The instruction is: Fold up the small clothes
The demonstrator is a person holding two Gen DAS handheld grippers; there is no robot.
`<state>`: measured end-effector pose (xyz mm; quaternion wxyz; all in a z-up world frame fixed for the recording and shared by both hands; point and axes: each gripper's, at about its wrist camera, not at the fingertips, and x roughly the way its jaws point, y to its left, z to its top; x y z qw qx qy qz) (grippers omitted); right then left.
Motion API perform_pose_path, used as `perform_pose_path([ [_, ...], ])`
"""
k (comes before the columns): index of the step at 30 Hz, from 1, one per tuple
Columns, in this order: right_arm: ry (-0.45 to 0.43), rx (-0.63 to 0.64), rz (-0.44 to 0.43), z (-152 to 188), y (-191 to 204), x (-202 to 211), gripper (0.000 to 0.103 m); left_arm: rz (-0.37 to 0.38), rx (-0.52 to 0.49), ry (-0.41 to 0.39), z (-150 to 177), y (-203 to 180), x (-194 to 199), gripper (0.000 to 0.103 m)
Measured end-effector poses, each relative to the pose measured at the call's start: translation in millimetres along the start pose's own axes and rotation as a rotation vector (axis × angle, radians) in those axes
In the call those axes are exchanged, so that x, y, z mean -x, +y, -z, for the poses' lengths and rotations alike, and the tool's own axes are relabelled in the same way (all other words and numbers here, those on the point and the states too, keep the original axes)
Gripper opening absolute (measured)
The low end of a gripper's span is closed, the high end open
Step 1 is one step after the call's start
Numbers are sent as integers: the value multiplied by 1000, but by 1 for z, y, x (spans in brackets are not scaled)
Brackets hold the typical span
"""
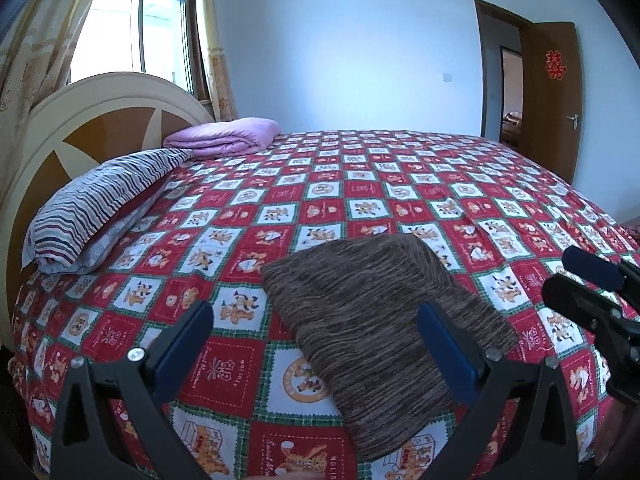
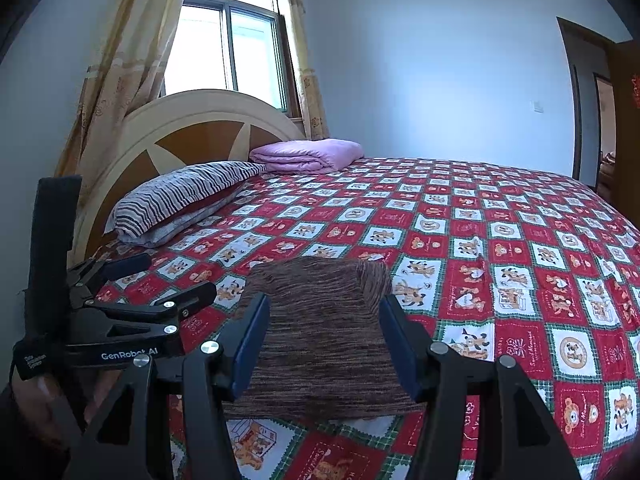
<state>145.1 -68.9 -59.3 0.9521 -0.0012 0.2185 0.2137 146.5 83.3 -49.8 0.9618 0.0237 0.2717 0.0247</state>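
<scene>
A brown striped knit garment [image 1: 372,320] lies folded flat on the red checked bedspread [image 1: 360,184], near the bed's front edge. My left gripper [image 1: 316,340] hovers open over the garment's left part, its right finger [image 1: 444,344] above the cloth and its left finger over the bedspread. The right gripper [image 1: 560,272] shows at the right edge of that view. In the right wrist view the garment [image 2: 324,320] lies under and between the pads of my right gripper [image 2: 326,340], which stands open with nothing pinched. The left gripper [image 2: 176,276] sits close on its left.
A striped pillow [image 1: 104,208] and a folded purple blanket [image 1: 224,136] lie by the cream headboard [image 1: 80,120] at the left. A curtained window [image 2: 228,52] is behind it. A brown door [image 1: 552,92] stands open at the far right.
</scene>
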Motion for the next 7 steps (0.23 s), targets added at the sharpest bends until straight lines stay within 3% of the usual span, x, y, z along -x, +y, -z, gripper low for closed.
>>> perform_pose_path([
  [7,2,4,-2,1,2,1,59,5,2,-15,3,3,-2,103],
])
